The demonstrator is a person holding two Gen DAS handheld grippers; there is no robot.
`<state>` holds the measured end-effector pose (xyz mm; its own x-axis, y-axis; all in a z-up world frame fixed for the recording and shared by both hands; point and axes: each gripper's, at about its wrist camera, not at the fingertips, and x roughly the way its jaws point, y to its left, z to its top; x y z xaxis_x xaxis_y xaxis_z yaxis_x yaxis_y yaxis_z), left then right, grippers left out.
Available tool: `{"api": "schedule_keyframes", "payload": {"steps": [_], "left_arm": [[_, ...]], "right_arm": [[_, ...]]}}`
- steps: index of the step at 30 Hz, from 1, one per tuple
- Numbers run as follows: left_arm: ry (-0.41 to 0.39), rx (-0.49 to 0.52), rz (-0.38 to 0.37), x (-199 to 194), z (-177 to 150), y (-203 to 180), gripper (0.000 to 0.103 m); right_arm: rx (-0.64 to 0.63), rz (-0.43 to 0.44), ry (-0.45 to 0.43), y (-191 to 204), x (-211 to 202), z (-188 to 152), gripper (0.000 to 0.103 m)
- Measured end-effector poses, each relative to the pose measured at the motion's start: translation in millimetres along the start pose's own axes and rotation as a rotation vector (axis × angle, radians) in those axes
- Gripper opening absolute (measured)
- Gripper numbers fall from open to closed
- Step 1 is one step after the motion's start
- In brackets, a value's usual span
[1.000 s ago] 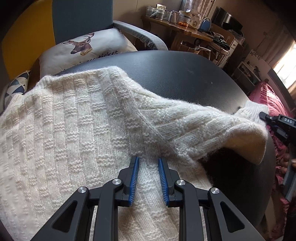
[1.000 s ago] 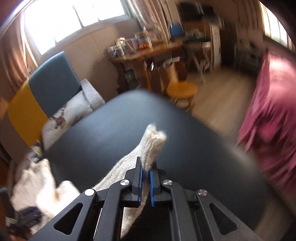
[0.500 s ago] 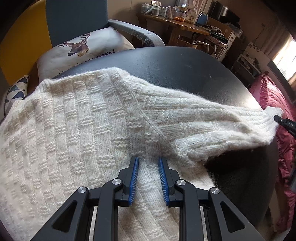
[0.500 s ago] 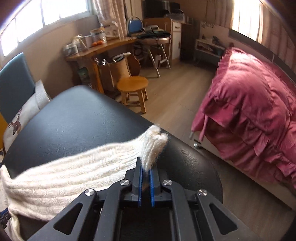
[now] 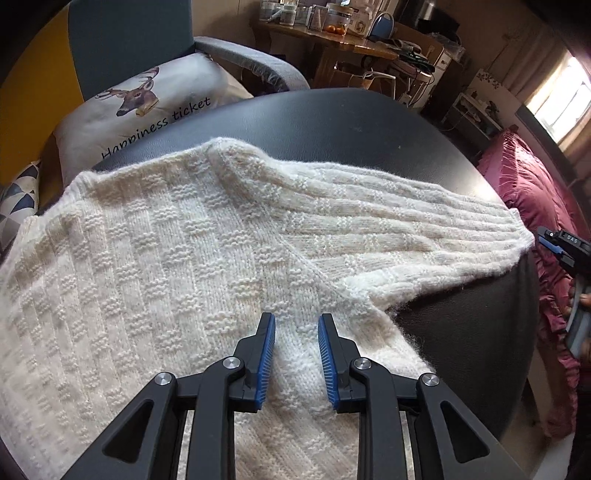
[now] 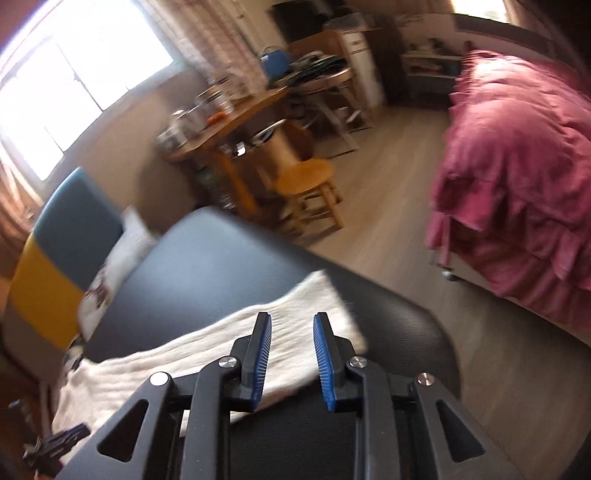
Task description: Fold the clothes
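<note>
A cream knitted sweater [image 5: 166, 258] lies spread on the black padded table [image 5: 351, 125]. Its sleeve [image 5: 388, 229] stretches flat to the right, toward the table's edge. My left gripper [image 5: 296, 321] sits over the knit near the armpit, jaws apart, with flat fabric showing between the pads and nothing pinched. At the right edge of the left wrist view, my right gripper [image 5: 554, 243] is just off the cuff. In the right wrist view, the right gripper [image 6: 292, 319] has its jaws opening. The sleeve's cuff [image 6: 325, 295] lies loose on the table beyond the fingertips, not between the pads.
An armchair with a deer cushion [image 5: 147, 99] stands behind the table. A cluttered wooden desk [image 5: 332, 33] and a round stool [image 6: 310, 177] stand farther back. A bed with a pink ruffled cover [image 6: 517, 166] is to the right across bare floor.
The right gripper pulled the cuff out to the right until the sleeve lay straight, then let it go and parted its jaws. The left gripper stayed put on the sweater.
</note>
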<state>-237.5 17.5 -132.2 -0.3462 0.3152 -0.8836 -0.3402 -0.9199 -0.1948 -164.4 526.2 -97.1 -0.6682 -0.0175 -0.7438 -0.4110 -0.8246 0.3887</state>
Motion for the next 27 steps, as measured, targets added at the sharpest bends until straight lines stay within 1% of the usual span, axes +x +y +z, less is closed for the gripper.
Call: {"api": "schedule_keyframes", "payload": {"steps": [1,2,5,6,7,10,12,14,15,17,18,20,22,24,25,27], "left_arm": [[-0.011,-0.005,-0.013,-1.4,1.6,0.0,0.025],[-0.017,-0.007,-0.033,-1.6,3.1,-2.1,0.025],[-0.020,0.013,-0.089,0.5,5.0,-19.4,0.025],[-0.013,0.031,-0.094,2.3,3.8,-27.0,0.025],[0.003,0.046,-0.084,6.6,1.0,-32.9,0.025],[0.048,0.080,-0.046,19.6,-8.9,-47.3,0.025],[0.049,0.082,-0.028,22.5,-13.4,-52.0,0.025],[0.047,0.077,-0.015,22.3,-13.9,-54.4,0.025],[0.045,0.078,-0.017,20.9,-14.3,-55.0,0.025],[0.028,0.054,-0.054,13.6,-15.7,-50.6,0.025],[0.012,0.015,-0.076,7.3,-17.6,-43.3,0.025],[-0.028,-0.069,-0.107,-7.6,-23.1,-26.3,0.025],[-0.075,-0.109,-0.104,-24.8,-33.1,-13.4,0.025],[-0.107,-0.124,-0.105,-39.0,-46.6,-5.1,0.025],[-0.111,-0.119,-0.104,-44.0,-55.6,-4.5,0.025],[-0.113,-0.102,-0.106,-51.1,-73.2,-6.1,0.025]], "right_arm": [[-0.021,0.014,0.020,7.9,5.9,2.7,0.024],[-0.036,0.008,0.045,14.6,14.3,4.4,0.024],[-0.065,-0.069,0.143,26.9,42.8,4.9,0.024],[-0.063,-0.095,0.185,27.2,52.2,3.7,0.024],[-0.065,-0.115,0.199,26.1,56.9,3.1,0.019],[-0.070,-0.158,0.200,22.0,59.4,3.1,0.017],[-0.082,-0.166,0.202,23.6,58.3,1.2,0.017],[-0.095,-0.196,0.205,27.9,55.6,-0.3,0.017],[-0.111,-0.203,0.190,33.9,51.8,-1.1,0.020],[-0.170,-0.141,0.149,55.5,40.3,-6.2,0.022],[-0.201,-0.090,0.151,69.2,37.7,-11.6,0.022],[-0.301,0.022,0.174,110.0,35.7,-31.0,0.022],[-0.410,0.136,0.221,155.8,40.0,-55.2,0.022],[-0.499,0.239,0.283,200.0,46.5,-81.4,0.022],[-0.539,0.272,0.311,220.6,49.5,-94.4,0.022],[-0.602,0.301,0.346,253.8,52.8,-116.9,0.022]]}}
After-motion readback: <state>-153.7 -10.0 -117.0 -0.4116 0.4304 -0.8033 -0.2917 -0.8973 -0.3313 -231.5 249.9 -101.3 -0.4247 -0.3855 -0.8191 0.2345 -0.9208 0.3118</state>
